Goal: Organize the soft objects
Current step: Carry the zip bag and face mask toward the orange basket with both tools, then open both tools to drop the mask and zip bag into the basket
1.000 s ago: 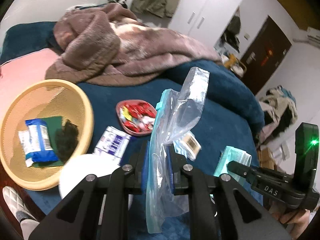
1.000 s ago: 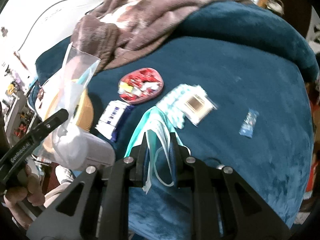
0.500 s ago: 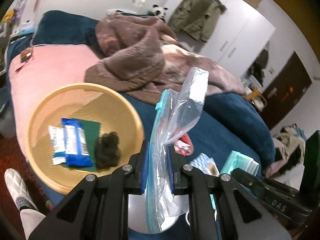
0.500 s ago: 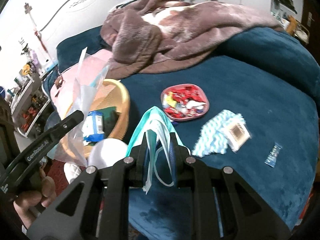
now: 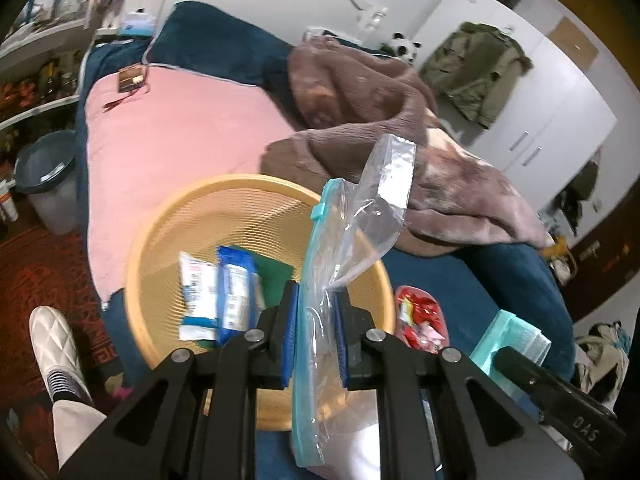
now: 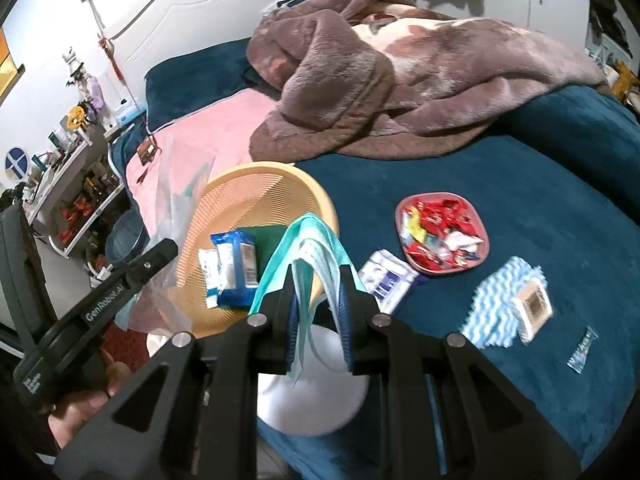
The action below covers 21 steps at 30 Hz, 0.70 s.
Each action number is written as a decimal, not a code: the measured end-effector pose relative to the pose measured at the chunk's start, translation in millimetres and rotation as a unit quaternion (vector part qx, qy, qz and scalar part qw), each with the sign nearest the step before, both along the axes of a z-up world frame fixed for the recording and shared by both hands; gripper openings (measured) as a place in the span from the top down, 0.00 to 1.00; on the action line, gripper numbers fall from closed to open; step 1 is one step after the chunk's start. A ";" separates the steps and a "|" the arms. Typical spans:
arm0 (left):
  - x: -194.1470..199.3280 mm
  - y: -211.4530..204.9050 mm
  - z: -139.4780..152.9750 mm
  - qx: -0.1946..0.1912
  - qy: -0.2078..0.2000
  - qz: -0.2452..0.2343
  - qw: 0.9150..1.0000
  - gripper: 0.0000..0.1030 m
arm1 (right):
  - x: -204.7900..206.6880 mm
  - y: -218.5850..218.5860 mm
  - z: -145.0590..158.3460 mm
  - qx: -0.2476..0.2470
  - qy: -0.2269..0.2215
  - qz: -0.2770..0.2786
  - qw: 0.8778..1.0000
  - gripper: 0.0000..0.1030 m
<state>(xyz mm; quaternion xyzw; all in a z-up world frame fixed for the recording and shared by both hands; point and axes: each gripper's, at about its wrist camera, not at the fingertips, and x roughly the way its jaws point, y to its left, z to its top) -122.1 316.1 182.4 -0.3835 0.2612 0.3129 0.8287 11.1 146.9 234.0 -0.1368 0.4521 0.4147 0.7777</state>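
The black arm of the right hand-held gripper (image 5: 560,404) has the letters "DAS" on it in white. The black arm of the left hand-held gripper (image 6: 116,292) says "GenRobot.AI" in white. More small white words sit lower on that arm, but they are too tiny to read. The packets in the yellow basket (image 6: 256,184) have print on them, but it is too blurry to read.
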 end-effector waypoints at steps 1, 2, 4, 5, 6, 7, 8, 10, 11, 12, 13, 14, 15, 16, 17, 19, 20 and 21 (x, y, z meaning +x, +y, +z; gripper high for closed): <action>-1.3 3.5 -2.1 -0.002 0.002 0.004 1.000 0.85 | -0.4 6.3 -0.7 0.001 0.001 0.003 1.000 0.82; -3.9 9.0 -5.4 -0.003 0.005 0.011 1.000 0.85 | -1.2 10.8 -1.1 0.003 0.001 0.005 1.000 0.82; -6.2 16.6 -11.5 -0.008 0.014 0.020 1.000 0.85 | -1.7 21.2 -2.7 0.005 0.000 0.010 1.000 0.83; -7.6 20.7 -15.6 -0.012 0.018 0.024 0.999 0.85 | -1.9 26.3 -3.4 0.006 0.000 0.012 1.000 0.83; -9.4 25.7 -21.0 -0.022 0.019 0.028 0.999 0.85 | -2.1 30.5 -4.1 0.006 0.000 0.014 1.000 0.83; -9.9 28.2 -23.2 -0.026 0.018 0.029 0.999 0.85 | -2.4 35.9 -5.2 0.007 0.001 0.017 1.000 0.82; -10.4 31.2 -26.6 -0.030 0.019 0.031 0.999 0.85 | -3.0 39.9 -5.9 0.007 0.000 0.019 1.000 0.82; -9.6 35.8 -32.4 -0.035 0.024 0.034 0.999 0.85 | -3.8 50.3 -9.1 0.004 -0.002 0.025 1.000 0.82; -9.5 39.1 -36.1 -0.041 0.025 0.035 0.998 0.85 | -3.7 53.6 -10.7 0.003 -0.002 0.027 1.000 0.82; -9.1 42.2 -39.4 -0.047 0.025 0.035 0.998 0.85 | -3.7 59.0 -13.5 0.001 -0.001 0.029 1.000 0.82; -8.2 45.1 -42.4 -0.053 0.024 0.036 0.998 0.85 | -3.9 63.2 -16.0 -0.001 -0.002 0.031 1.000 0.82; -7.4 49.9 -47.5 -0.064 0.022 0.037 0.997 0.85 | -3.8 67.0 -18.4 -0.003 -0.001 0.033 0.999 0.82; -7.5 53.1 -50.8 -0.073 0.019 0.040 0.996 0.85 | -3.5 71.8 -21.8 -0.006 -0.001 0.035 0.999 0.82; -7.6 55.9 -52.1 -0.079 0.017 0.041 0.996 0.85 | -2.9 79.3 -26.9 -0.011 0.001 0.038 0.999 0.82; -7.6 59.7 -54.3 -0.084 0.014 0.044 0.995 0.85 | -3.3 83.4 -29.9 -0.014 0.003 0.039 0.999 0.82; -6.9 68.7 -57.7 -0.092 0.011 0.049 0.994 0.84 | -3.1 96.6 -39.2 -0.023 0.006 0.046 0.999 0.79; -6.9 71.2 -58.7 -0.095 0.010 0.051 0.994 0.78 | -3.0 100.0 -41.6 -0.027 0.006 0.050 0.998 0.79; -7.6 74.0 -60.0 -0.099 0.011 0.052 0.994 0.72 | -3.9 107.8 -48.0 -0.037 0.009 0.060 0.997 0.79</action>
